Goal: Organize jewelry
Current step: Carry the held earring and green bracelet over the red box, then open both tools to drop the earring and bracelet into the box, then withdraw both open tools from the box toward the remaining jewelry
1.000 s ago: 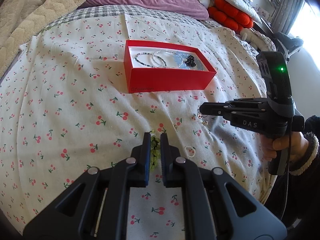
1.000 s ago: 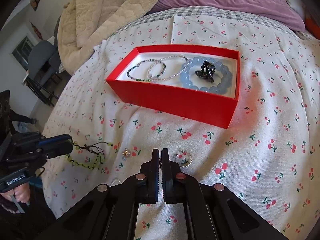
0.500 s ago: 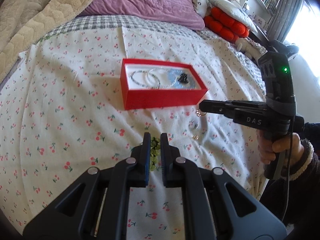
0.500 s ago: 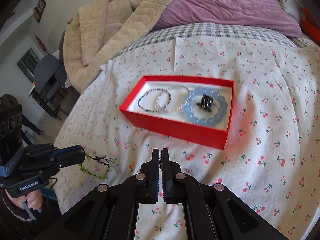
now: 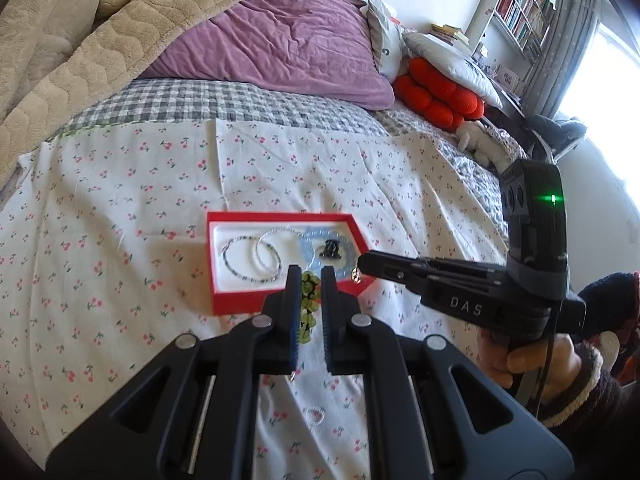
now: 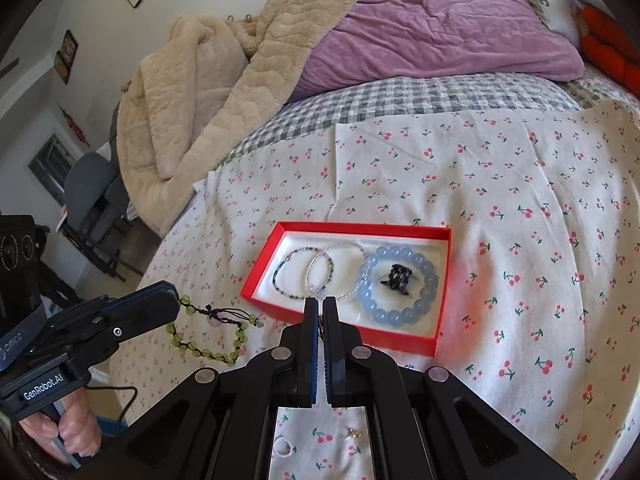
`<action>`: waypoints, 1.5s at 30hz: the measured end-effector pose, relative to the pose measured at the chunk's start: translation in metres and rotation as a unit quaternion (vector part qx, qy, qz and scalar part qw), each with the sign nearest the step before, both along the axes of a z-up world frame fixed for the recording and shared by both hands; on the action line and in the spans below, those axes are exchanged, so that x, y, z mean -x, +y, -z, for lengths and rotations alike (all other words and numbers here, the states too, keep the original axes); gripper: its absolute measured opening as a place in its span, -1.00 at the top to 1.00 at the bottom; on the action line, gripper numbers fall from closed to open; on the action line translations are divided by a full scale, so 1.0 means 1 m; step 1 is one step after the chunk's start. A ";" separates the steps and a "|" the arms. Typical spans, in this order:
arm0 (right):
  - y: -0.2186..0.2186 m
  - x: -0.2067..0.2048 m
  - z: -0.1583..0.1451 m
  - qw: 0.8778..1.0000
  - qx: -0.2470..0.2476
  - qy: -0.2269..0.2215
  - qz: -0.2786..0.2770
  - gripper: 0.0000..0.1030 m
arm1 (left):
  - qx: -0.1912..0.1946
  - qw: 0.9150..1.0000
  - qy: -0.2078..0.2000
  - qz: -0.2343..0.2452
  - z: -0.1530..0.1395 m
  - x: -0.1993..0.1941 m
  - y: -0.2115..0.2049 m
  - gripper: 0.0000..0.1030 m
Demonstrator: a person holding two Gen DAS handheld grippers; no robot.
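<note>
A red box with a white lining lies on the cherry-print sheet; it also shows in the left wrist view. In it lie two thin bead bracelets, a pale blue bead bracelet and a black ring. My left gripper is shut on a green bead bracelet, which hangs in the air left of the box. My right gripper is shut on a small ring and is raised over the box's near edge.
A small pearl ring and a gold earring lie on the sheet near me. A beige blanket, a purple duvet and red cushions lie at the far end of the bed. A chair stands left of the bed.
Both grippers have lifted from the sheet with their pieces and moved toward the red box. The green bracelet and the small ring now hang in the air.
</note>
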State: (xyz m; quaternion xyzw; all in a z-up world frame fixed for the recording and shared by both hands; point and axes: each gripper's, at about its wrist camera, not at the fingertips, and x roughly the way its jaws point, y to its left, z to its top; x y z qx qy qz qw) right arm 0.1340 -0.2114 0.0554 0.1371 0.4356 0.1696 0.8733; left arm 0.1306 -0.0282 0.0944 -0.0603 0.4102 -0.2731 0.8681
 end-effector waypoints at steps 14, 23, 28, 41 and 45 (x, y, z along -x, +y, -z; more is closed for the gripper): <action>-0.008 -0.029 0.030 0.998 -0.008 0.042 0.034 0.95 | 0.002 0.998 0.050 -0.041 0.056 -0.062 -0.016 0.80; -0.007 -0.035 0.036 0.998 -0.012 0.053 0.023 0.88 | -0.025 0.997 0.046 -0.053 0.064 -0.067 -0.013 0.79; -0.010 -0.034 0.029 0.998 -0.011 0.051 0.024 0.70 | -0.033 0.997 0.036 -0.053 0.056 -0.062 -0.010 0.27; -0.016 -0.006 0.011 0.999 0.032 0.017 0.022 -0.56 | -0.080 0.993 0.037 -0.076 0.050 -0.029 0.016 -0.74; -0.012 0.004 0.014 0.998 0.059 0.008 0.015 -0.66 | -0.095 0.991 0.042 -0.082 0.056 -0.014 0.027 -0.95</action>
